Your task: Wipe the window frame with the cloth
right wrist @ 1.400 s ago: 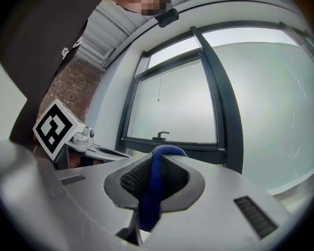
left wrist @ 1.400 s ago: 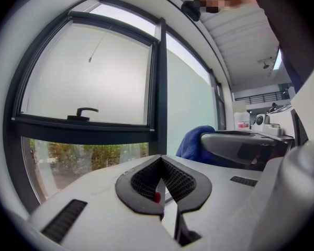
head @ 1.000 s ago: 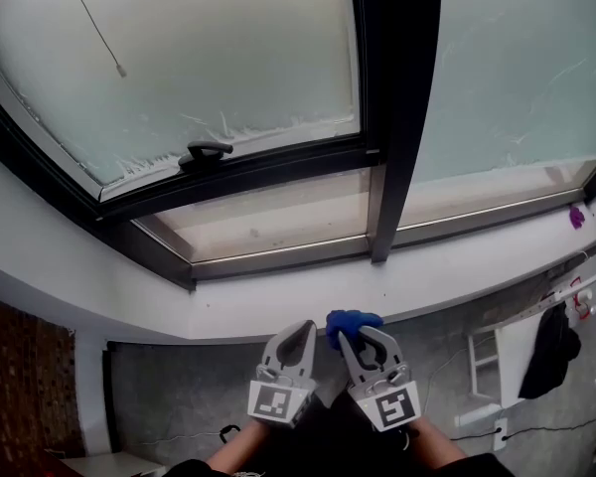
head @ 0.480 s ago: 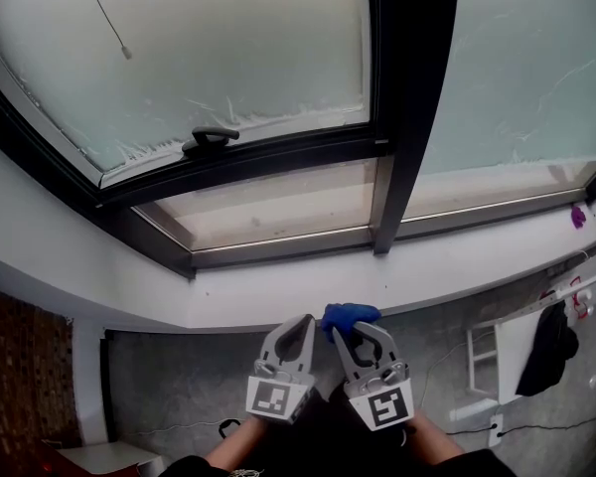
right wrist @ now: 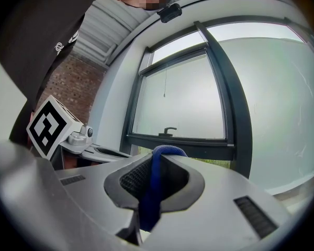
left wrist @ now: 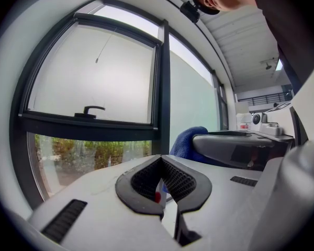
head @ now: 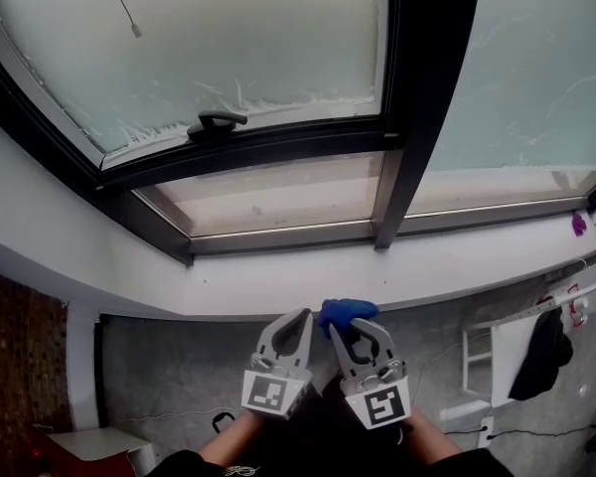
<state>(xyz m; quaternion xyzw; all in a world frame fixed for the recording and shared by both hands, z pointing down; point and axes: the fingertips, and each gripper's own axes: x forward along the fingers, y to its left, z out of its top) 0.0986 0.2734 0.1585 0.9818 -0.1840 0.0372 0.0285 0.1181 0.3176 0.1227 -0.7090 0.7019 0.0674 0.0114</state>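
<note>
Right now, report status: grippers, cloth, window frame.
Right gripper shut on blue cloth. Left gripper shut, empty. Cloth not yet on window frame; nothing between.

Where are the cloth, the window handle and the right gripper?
cloth (head: 346,311), head view, bunched blue fabric beyond the jaws.
window handle (head: 216,121), head view, its dark lever.
right gripper (right wrist: 159,156), right gripper view, between its fingertips, shut on the cloth.

The cloth (head: 346,312) shows only as a blue bunch past the right gripper (head: 356,328), the rest hidden in its jaws. The window frame (head: 417,117) runs off the top and both sides. A purple thing (head: 578,224) on the sill (head: 457,268) is too small to tell.
</note>
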